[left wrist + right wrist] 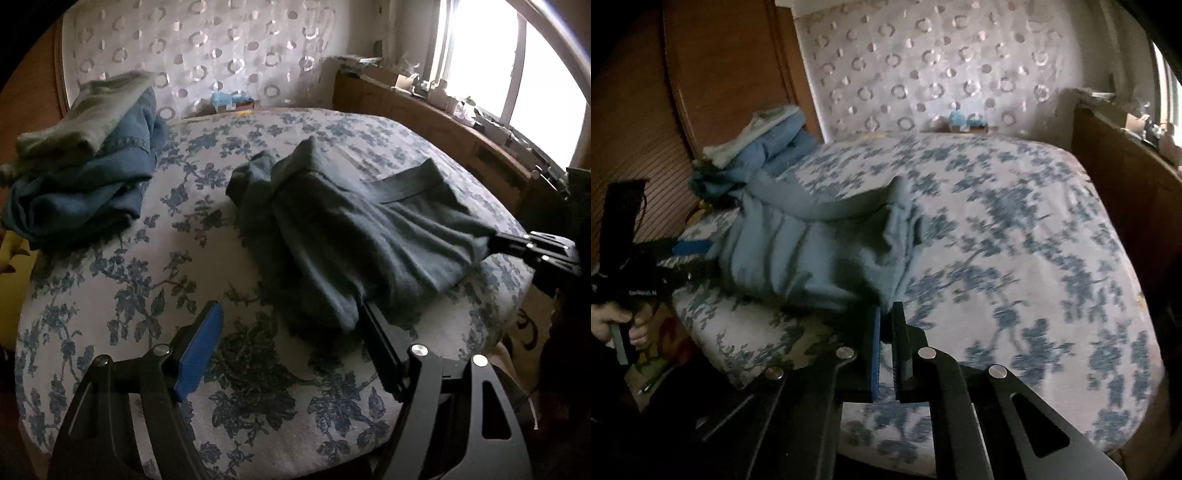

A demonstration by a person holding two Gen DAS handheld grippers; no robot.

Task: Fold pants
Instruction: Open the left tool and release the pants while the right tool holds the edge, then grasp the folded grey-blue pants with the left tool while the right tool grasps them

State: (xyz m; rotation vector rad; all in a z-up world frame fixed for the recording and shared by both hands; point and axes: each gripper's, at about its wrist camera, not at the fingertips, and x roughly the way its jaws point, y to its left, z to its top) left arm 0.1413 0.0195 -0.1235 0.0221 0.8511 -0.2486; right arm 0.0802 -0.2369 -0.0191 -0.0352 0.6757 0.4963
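1. Floral blue-and-white bedspread covers the whole bed in front of me, running up to a wall hung with ring-patterned paper.
2. Along the bed's far side I see a wooden cabinet cluttered on top, under a bright window.
3. At the bed's back corner sits a pile of clothes — blue fabric with a pale green piece on top.
4. My task piece, the grey-green pants, lies bunched mid-bed near the front edge, waistband toward the window side.
5. My left gripper has its jaws wide apart: the blue-padded finger rests bare over the bedspread, the other finger disappears under the near edge of the pants.
6. My right gripper has its jaws together on the pants' edge — from the left camera the cloth is pinched at its tips.
7. A hand grips the left gripper's handle in the right camera.
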